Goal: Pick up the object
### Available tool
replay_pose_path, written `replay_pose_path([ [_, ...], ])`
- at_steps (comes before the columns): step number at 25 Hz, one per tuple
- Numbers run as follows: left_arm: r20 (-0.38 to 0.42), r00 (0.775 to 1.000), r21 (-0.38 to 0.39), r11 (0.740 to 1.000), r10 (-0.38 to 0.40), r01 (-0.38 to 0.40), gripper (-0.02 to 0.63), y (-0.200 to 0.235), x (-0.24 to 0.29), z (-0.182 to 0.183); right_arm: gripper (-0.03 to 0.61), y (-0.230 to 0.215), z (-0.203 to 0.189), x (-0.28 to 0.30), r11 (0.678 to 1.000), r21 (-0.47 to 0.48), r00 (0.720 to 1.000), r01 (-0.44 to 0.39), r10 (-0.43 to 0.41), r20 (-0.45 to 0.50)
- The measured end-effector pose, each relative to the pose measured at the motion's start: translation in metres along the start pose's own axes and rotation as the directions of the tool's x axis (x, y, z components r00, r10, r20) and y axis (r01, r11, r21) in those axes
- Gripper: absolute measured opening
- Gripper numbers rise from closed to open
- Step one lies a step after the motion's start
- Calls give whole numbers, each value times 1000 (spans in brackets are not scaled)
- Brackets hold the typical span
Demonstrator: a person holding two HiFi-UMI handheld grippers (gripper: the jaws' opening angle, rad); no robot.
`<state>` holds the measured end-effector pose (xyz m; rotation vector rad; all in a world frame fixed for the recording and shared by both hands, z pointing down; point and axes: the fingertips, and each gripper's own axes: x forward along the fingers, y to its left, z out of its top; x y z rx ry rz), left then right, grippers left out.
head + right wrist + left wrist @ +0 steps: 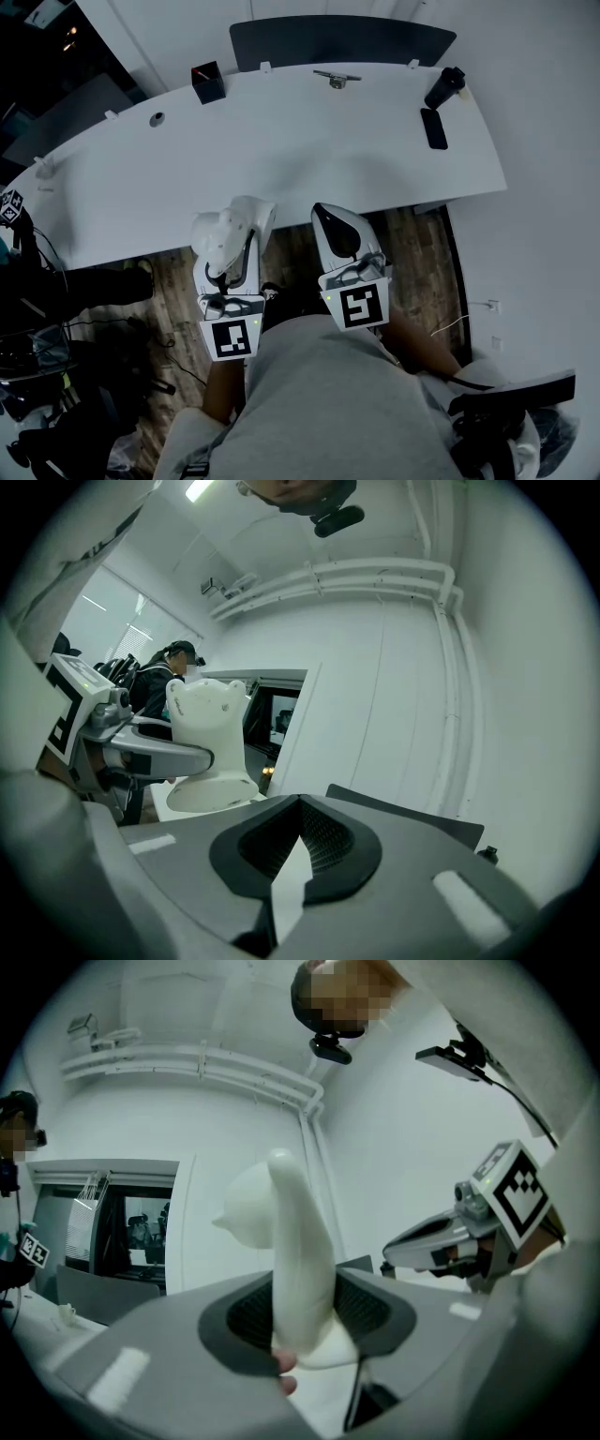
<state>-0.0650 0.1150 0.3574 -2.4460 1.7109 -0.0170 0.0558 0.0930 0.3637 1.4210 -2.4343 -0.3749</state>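
Observation:
A white moulded figure (223, 231) with small ears is held off the table, over the floor in front of the person's lap. My left gripper (242, 246) is shut on it. In the left gripper view the white figure (296, 1241) stands up between the dark pads, pinched at its lower part. In the right gripper view the figure (208, 747) hangs at the left. My right gripper (327, 217) is beside it, shut, with nothing between its jaws; its pads (323, 841) meet.
A white curved desk (281, 150) lies ahead, carrying a black box (207, 82), a metal piece (336, 79), a black bottle (444, 87) and a phone (433, 128). A dark panel (342, 41) stands behind it. A chair (511, 398) is at lower right.

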Motion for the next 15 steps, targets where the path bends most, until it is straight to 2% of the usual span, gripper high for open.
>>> replay_pose_path([
  [15, 0, 999, -12, 999, -35, 35, 170, -11, 1, 2, 2, 0, 4, 1, 1000, 8, 1000, 12, -12, 15],
])
